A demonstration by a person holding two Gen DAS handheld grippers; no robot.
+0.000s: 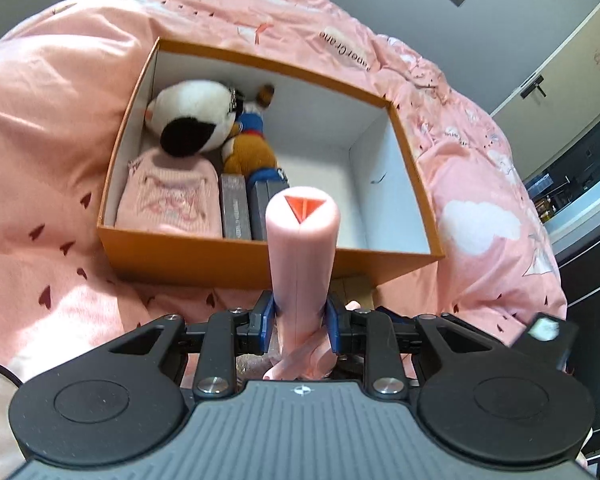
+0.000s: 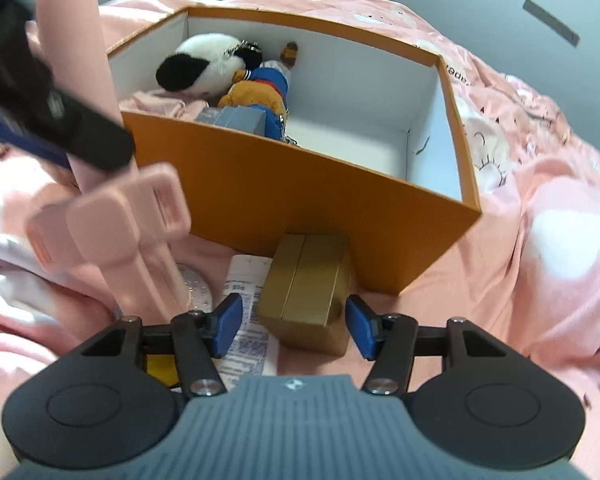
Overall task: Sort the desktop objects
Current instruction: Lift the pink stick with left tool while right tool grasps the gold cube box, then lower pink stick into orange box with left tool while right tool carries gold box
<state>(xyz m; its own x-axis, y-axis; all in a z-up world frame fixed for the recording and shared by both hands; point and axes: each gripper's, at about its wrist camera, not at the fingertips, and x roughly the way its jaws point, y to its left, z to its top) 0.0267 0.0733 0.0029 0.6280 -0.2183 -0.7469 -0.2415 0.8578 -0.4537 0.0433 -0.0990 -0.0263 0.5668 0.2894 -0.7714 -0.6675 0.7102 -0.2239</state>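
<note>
Left gripper (image 1: 300, 322) pinches pink handled gadget (image 1: 303, 240), maybe a folded selfie stick, just in front of orange box (image 1: 260, 258). Right gripper (image 2: 294, 326) spread, empty, above gold box (image 2: 308, 284) beside orange box. Risk: long gadget hits the near wall, twists loose.

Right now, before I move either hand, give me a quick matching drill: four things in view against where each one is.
Things:
1. pink tube
2. gold box
3. black-and-white plush
4. pink knit item

Places:
A. on the bedspread just outside the orange box, ahead of the open right tool
B. near left corner inside the orange box
C. clamped in the left tool
D. far left corner inside the orange box

Pairs: 1-C, 2-A, 3-D, 4-B
</note>
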